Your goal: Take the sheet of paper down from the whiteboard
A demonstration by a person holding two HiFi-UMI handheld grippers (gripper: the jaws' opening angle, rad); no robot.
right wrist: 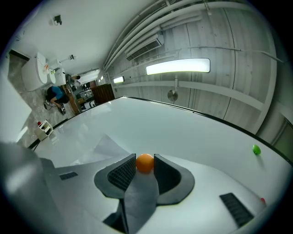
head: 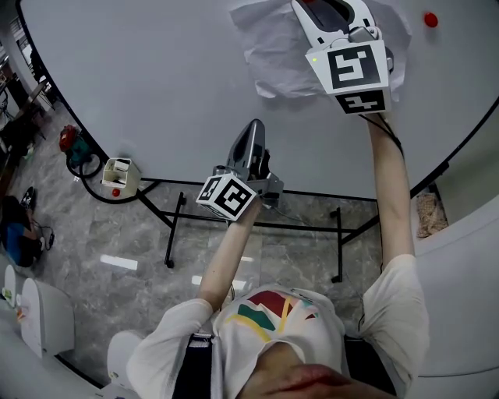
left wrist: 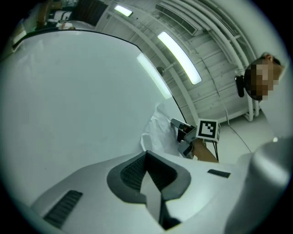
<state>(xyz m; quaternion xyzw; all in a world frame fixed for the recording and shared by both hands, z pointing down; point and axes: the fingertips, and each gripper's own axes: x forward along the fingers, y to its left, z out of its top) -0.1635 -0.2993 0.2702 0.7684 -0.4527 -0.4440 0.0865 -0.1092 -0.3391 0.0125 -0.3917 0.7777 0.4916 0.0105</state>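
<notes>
- Right gripper is up on the whiteboard, part-way closed, with both pads pressing on an orange magnet.
- Lower down in front of the board, my left gripper is fully shut and empty, well below the paper.
- That paper is on the board, crumpled, under and to the left of my raised gripper, and one corner stands off the board.
- I judge the step in hand to be pulling off the magnet that pins the sheet. I cannot tell whether the magnet is clear of the board yet.
- A red magnet and a green magnet sit on bare board apart from the paper, so I doubt they hold it.
- Next I need to draw the orange magnet straight away from the board and put it aside.
- Once unpinned, the sheet may slide down, so my left gripper should come up, open, and pinch a lifted edge rather than a flat part.
</notes>
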